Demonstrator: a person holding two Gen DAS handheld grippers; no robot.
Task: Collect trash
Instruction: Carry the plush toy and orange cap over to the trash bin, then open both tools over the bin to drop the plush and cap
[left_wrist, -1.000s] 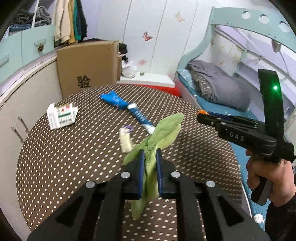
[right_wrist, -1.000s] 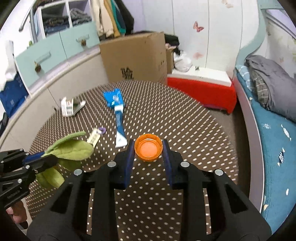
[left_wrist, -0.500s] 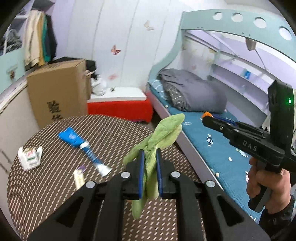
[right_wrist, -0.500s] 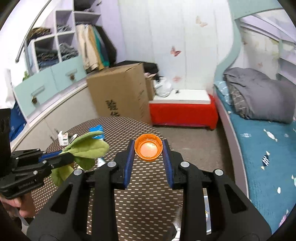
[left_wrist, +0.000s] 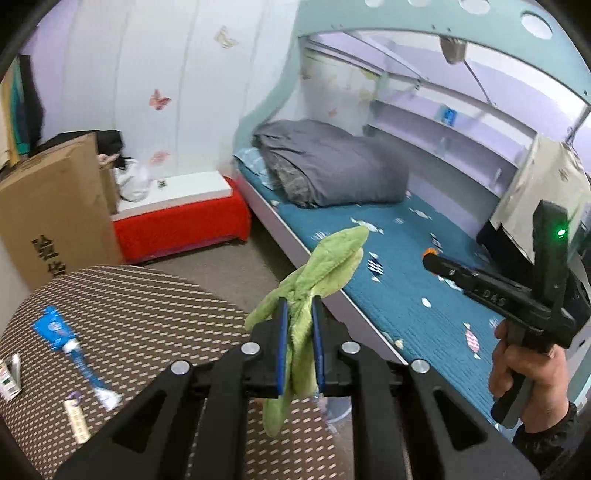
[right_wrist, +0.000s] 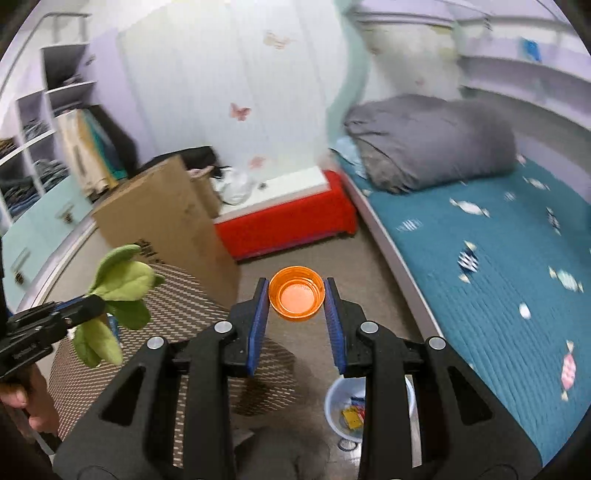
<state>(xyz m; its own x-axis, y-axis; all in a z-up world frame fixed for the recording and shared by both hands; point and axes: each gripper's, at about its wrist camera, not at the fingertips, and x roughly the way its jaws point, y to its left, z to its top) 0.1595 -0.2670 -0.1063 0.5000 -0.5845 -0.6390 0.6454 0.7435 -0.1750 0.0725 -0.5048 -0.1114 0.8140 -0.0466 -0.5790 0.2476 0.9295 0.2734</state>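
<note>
Dotted brown table (left_wrist: 147, 317) beside teal bed (right_wrist: 480, 266), bin (right_wrist: 332, 406) on floor.

Round dotted desk, floor and bed, with what lies on each.

The brown desk (left_wrist: 140, 317) with pale dots carries a blue tube (left_wrist: 70, 347), a small white packet (left_wrist: 8, 376) at the rim left of the tube, and a pale tag (left_wrist: 77, 421) nearer the camera than the tube. On the grey-brown floor (right_wrist: 306, 251) beside the desk stand a cardboard box (right_wrist: 166, 221), a red-sided bench (right_wrist: 288, 218) right of the box, and a pale blue bin (right_wrist: 347, 406) holding scraps. The bed (left_wrist: 406, 280), right of the bench, bears a teal sheet and a folded grey quilt (left_wrist: 332, 166).
</note>
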